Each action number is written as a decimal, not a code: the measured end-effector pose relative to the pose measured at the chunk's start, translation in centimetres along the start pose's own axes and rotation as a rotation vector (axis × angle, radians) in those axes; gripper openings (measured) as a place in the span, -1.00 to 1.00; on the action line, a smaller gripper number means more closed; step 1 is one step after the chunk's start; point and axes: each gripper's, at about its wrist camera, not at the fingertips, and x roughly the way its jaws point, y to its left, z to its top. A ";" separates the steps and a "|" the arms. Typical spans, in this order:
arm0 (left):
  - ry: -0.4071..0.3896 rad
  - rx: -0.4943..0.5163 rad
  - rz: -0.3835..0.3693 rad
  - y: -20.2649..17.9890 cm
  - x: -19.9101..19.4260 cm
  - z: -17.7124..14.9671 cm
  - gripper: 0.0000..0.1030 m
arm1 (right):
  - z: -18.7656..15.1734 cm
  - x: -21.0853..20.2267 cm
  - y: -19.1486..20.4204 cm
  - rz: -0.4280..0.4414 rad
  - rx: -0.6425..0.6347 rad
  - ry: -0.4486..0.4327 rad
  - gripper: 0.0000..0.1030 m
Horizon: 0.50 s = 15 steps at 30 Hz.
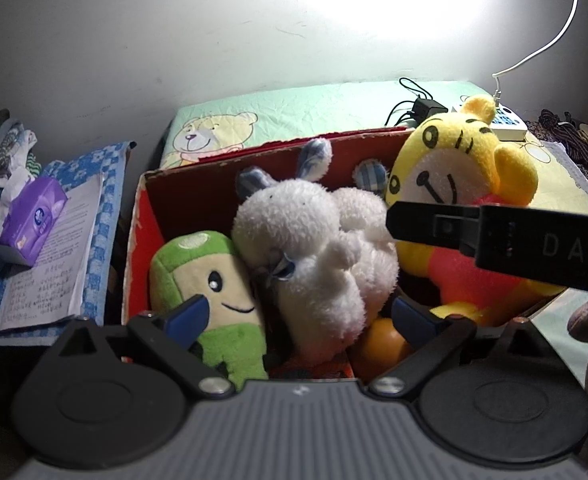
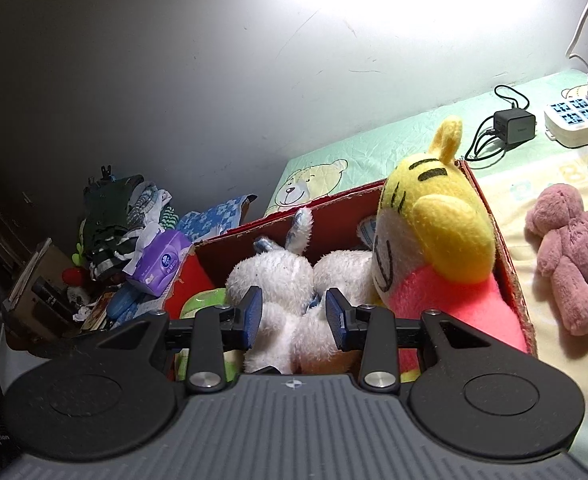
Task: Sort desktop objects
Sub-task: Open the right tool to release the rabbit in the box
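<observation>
While your left gripper (image 1: 300, 312) gaped empty and right gripper (image 2: 292, 318) stood half-open over box (image 2: 506, 256), pink bear (image 2: 574, 256) at 3 o'clock needed fetching.

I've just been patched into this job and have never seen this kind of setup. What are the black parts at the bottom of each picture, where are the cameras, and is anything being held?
There is no robot arm here. A person holds a two-finger gripper in each hand, and each has a fisheye camera looking forward along its fingers. The black parts with blue pads are those fingers.

The left wrist view shows the left gripper, open, over a red cardboard box holding a green plush, a white plush and a yellow tiger plush. The black bar across the tiger is the other gripper seen from the side.

The right wrist view shows the right gripper over the same box. Its pads sit either side of the white plush but seem open, so nothing looks held yet. A pink teddy lies outside on the bedsheet, near a power strip and charger. A purple tissue pack sits left of the box.
</observation>
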 end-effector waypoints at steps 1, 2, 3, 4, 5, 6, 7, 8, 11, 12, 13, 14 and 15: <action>0.002 0.000 0.004 0.0 -0.2 -0.1 0.91 | -0.1 -0.2 0.1 -0.004 -0.004 -0.004 -0.26; 0.002 0.000 0.011 -0.1 -0.4 -0.1 0.91 | -0.2 -0.5 0.1 -0.007 -0.005 -0.007 -0.26; -0.002 0.003 0.016 -0.2 -0.7 -0.2 0.92 | -0.2 -0.6 0.1 -0.008 -0.004 -0.009 -0.26; -0.006 0.006 0.020 -0.3 -0.9 -0.2 0.92 | -0.3 -0.9 0.2 -0.006 -0.001 -0.012 -0.26; -0.010 0.009 0.026 -0.5 -1.2 -0.3 0.92 | -0.4 -1.1 0.2 -0.005 0.000 -0.016 -0.26; -0.012 0.011 0.028 -0.5 -1.4 -0.3 0.93 | -0.4 -1.3 0.3 -0.007 -0.001 -0.019 -0.26; -0.015 0.012 0.028 -0.6 -1.5 -0.2 0.93 | -0.5 -1.5 0.3 -0.009 -0.001 -0.024 -0.26; -0.018 0.015 0.030 -0.7 -1.7 -0.2 0.93 | -0.5 -1.7 0.3 -0.011 -0.001 -0.027 -0.26; -0.031 0.026 0.040 -1.1 -2.3 -0.2 0.94 | -0.6 -2.3 0.2 -0.007 0.009 -0.034 -0.26; -0.035 0.029 0.045 -1.2 -2.4 -0.2 0.94 | -0.6 -2.4 0.1 -0.006 0.012 -0.035 -0.26; -0.038 0.031 0.047 -1.4 -2.6 -0.2 0.95 | -0.7 -2.6 0.1 -0.004 0.016 -0.036 -0.26; -0.041 0.033 0.048 -1.5 -2.8 -0.2 0.95 | -0.7 -2.8 0.1 -0.001 0.020 -0.038 -0.26; -0.042 0.033 0.047 -1.6 -3.0 -0.1 0.95 | -0.8 -3.0 0.1 0.002 0.023 -0.039 -0.26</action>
